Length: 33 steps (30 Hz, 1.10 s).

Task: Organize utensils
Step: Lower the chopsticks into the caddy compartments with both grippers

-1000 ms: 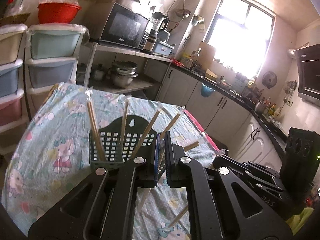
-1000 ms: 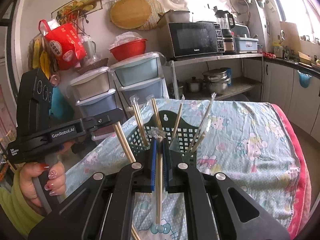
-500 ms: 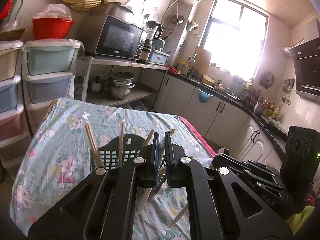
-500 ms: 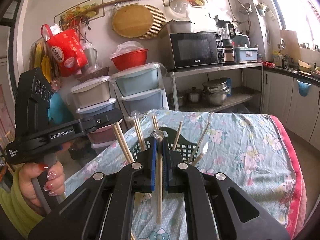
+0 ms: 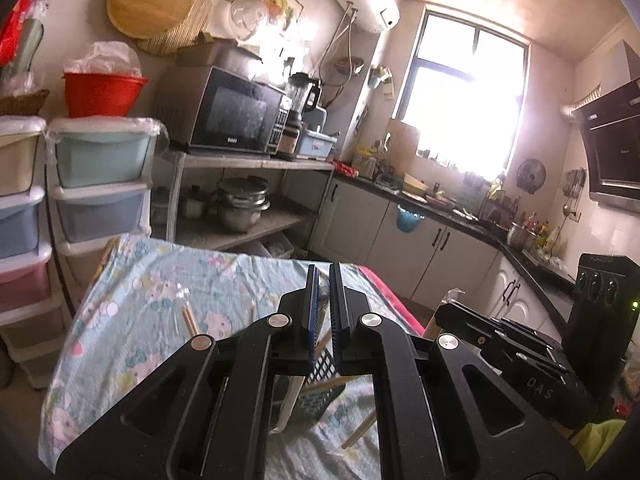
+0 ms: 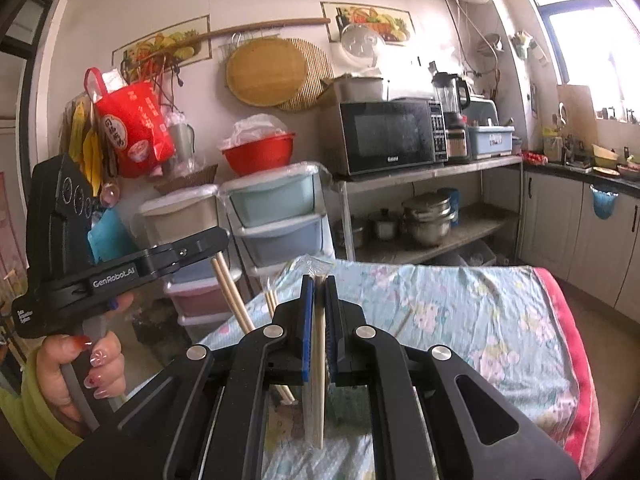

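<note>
Chopsticks made of pale wood, wrapped in a thin clear plastic sleeve (image 6: 319,360), stand almost upright between the jaws of the right gripper (image 6: 319,280), and the blue pads (image 6: 307,332) pinch them on both sides. The crinkled top of the sleeve sticks out just above the jaw tips, and the bottom ends hang well below the jaws. To the left of these jaws, the left gripper (image 6: 218,242) is held by a hand with painted nails (image 6: 76,376), and its jaws are pressed on a second pair of pale wooden chopsticks (image 6: 234,300) that slant down from its tip. In the left wrist view the left gripper (image 5: 324,276) has its jaws close together, with only a thin gap between the blue pads (image 5: 314,320). Below those jaws sits a dark plastic basket with a grid of holes (image 5: 324,376), mostly hidden behind the gripper. More pale sticks (image 5: 189,320) poke up to the left of the jaws. Everything is above a table with a light blue cartoon cloth (image 5: 152,280). One loose stick (image 5: 358,432) lies on the cloth under the jaws.
</note>
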{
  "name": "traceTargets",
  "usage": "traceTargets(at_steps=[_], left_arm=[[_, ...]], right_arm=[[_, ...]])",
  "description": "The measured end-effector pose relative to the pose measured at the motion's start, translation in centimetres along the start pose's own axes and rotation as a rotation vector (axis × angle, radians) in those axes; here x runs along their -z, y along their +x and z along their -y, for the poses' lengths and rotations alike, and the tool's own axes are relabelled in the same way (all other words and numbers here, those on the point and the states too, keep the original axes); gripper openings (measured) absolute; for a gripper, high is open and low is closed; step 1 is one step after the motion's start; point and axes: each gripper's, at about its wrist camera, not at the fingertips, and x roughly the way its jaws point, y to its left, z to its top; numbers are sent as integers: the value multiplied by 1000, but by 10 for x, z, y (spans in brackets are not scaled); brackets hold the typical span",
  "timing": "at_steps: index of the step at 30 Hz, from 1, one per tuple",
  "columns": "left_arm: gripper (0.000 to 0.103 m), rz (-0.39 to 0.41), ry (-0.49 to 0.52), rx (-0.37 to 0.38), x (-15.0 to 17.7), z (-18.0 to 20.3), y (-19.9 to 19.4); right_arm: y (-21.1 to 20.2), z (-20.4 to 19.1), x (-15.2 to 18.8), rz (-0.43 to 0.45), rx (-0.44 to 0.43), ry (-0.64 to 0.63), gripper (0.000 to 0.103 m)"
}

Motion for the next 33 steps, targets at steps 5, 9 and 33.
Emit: traceTargets(at_steps=[5, 9, 33], left_arm=[[3, 44, 18, -13, -17, -1, -9], [3, 80, 28, -24, -30, -3, -15], [3, 95, -16, -83, -41, -34, 12]], right_arm=[[2, 2, -17, 37, 10, -10, 6], [3, 2, -29, 64, 14, -19, 6], [37, 19, -58, 117, 108, -12, 6]])
